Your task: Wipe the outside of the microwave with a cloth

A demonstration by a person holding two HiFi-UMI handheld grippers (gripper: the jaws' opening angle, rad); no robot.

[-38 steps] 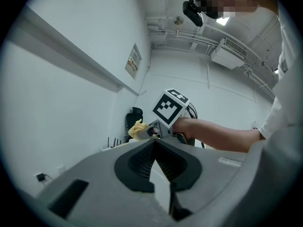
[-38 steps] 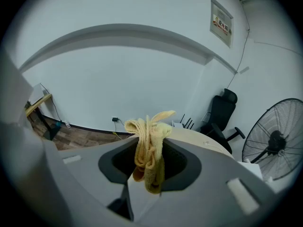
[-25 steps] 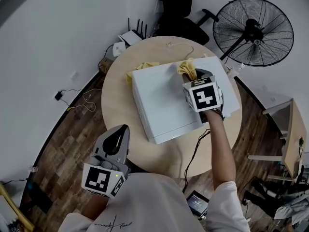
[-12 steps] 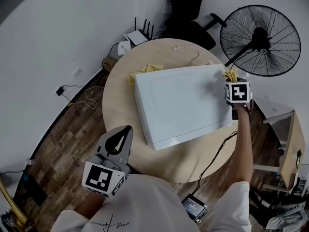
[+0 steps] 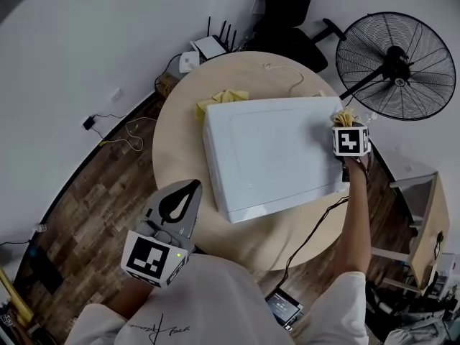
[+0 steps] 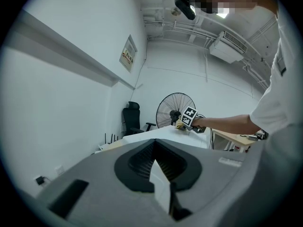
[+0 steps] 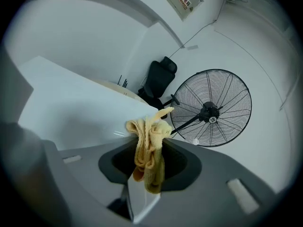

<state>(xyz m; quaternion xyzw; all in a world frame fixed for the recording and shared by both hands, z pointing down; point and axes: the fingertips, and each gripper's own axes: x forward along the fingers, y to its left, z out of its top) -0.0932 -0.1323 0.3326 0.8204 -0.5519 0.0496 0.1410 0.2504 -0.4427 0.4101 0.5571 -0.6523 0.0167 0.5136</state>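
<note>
Your right tongs [image 5: 344,124] are clenched on a bunched yellow cloth [image 5: 345,116]. In the right gripper view the cloth [image 7: 148,148] stands up from between the closed jaws, with a tuft above them and a darker fold hanging down in front. You hold it at the microwave's far right corner, about 2 o'clock from the middle of the white microwave [image 5: 269,153]. Whether the cloth actually touches the casing there cannot be told.

The microwave lies as a broad white box near the centre of the round wooden worktop [image 5: 180,142], turned slightly off square. A black cord [image 5: 316,218] runs off its near right side and over the worktop's edge at about 5 o'clock.

Your left tongs [image 5: 176,205] hang off the worktop's rim at 7 o'clock, close to your body and well apart from the microwave. In the left gripper view the left tongs [image 6: 160,193] are pressed together with nothing between them.

A second yellow cloth [image 5: 219,97] lies on the worktop at the microwave's far left corner, around 11 o'clock, partly tucked behind it. Beyond the worktop, a large fan [image 5: 392,63] stands at 2 o'clock, a black office chair [image 5: 287,6] at 12 and a white router [image 5: 212,47] on the floor at 11.
</note>
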